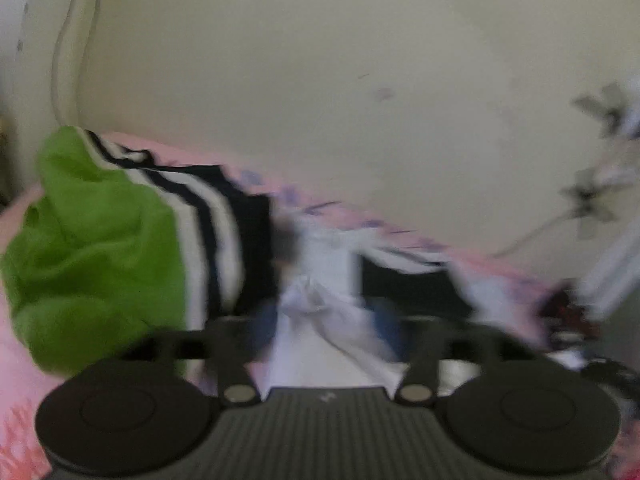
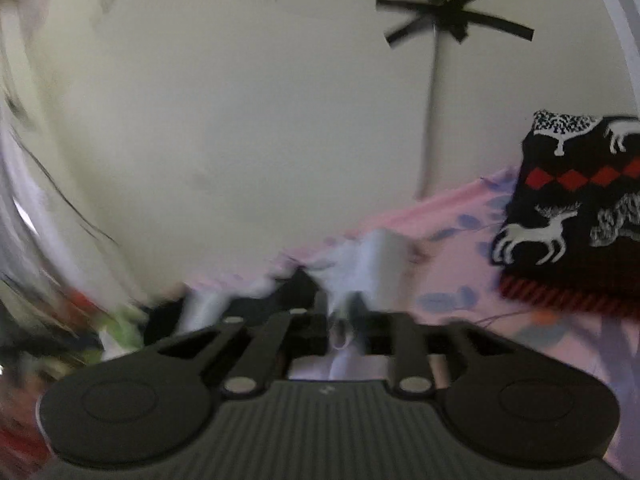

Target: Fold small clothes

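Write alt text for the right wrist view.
The right gripper is shut on a bunched white cloth above a pink patterned bedsheet. A folded black knit with white deer and red diamonds lies at right. The picture is motion-blurred.

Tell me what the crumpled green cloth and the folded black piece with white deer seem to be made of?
The crumpled green cloth looks like soft, matte cotton-type fabric: it slumps in loose rounded folds without shine. The folded black piece with white deer looks like a thicker knit, matte too: its deer and red diamonds have blocky, stepped edges and it keeps a squared shape. Blur leaves both uncertain.
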Tool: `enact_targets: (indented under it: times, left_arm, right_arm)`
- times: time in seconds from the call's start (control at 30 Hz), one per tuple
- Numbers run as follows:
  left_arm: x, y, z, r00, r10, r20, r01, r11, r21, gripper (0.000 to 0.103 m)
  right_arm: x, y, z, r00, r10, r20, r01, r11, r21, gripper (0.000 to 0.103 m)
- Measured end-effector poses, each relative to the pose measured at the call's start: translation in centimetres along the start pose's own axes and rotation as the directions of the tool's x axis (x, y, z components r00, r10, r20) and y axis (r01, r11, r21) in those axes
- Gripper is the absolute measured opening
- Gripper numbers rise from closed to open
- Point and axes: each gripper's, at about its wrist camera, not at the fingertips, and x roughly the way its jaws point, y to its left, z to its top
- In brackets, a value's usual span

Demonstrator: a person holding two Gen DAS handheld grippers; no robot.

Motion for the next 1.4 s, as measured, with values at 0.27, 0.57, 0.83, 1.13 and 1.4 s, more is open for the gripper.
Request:
enact_targets:
  times: [0.27, 0.57, 0.83, 1.13, 1.4]
  left_arm:
    - [-0.7, 3.7, -6.0, 0.994, -0.010, -0.106, 0.007, 1.000, -0.024, 0.086]
    - [-1.1, 2.2, -10.3, 0.980, -0.045, -0.193, 0.043, 0.999, -0.016, 0.005]
    - [-3.9, 5.7, -10.3, 0.981, 0.075, -0.181, -0.081, 0.996, -0.026, 0.002]
    - [-4.7, 5.5, -5.3, 0.994, 0.049, -0.098, -0.048, 0.999, 0.018, 0.009]
    - [5.4, -6.8, 5.9, 0.998, -0.049, -0.029, 0.055, 0.959, 0.279, 0.055]
  right_arm:
    - [-4.4, -0.8, -5.1, 0.992, 0.045, -0.119, -0.046, 0.999, 0.000, 0.054]
    - [-4.9, 2.9, -9.7, 0.978, 0.019, -0.208, -0.034, 0.997, -0.068, 0.006]
    - [-6.6, 3.0, -7.5, 0.965, -0.071, -0.251, 0.019, 0.979, -0.203, 0.004]
    - [-7.7, 1.9, 0.0, 0.975, -0.188, -0.117, 0.151, 0.952, -0.265, 0.045]
    - [5.4, 4.5, 9.7, 0.992, -0.049, -0.116, 0.013, 0.957, -0.290, 0.047]
